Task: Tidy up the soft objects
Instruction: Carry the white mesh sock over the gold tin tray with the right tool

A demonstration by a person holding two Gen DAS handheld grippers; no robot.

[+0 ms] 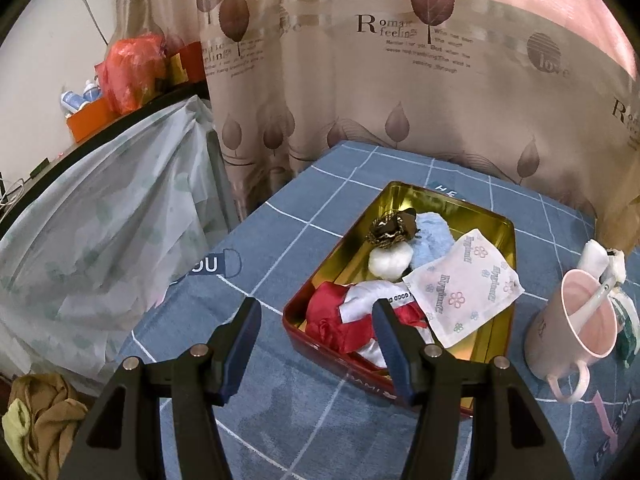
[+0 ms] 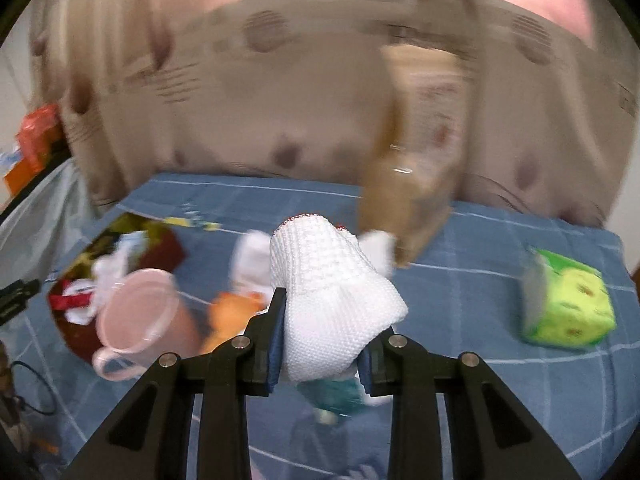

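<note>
A gold-lined red tin [image 1: 502,322] sits on the blue checked cloth. It holds a red and white cloth [image 1: 348,316], a white ball [image 1: 390,261], a light blue soft piece [image 1: 434,240], a brown-gold item [image 1: 394,228] and a flowered tissue pack [image 1: 466,284]. My left gripper [image 1: 316,322] is open and empty just in front of the tin's near corner. My right gripper [image 2: 324,320] is shut on a white knitted cloth [image 2: 332,292] and holds it above the table. The tin [image 2: 80,340] shows blurred at the left of the right wrist view.
A pink mug [image 1: 572,328] with a spoon stands right of the tin; it also shows in the right wrist view [image 2: 140,312]. A green plush cube [image 2: 568,304] lies at the right. A brown paper bag [image 2: 412,200] stands by the curtain. Orange and teal soft items lie near the mug.
</note>
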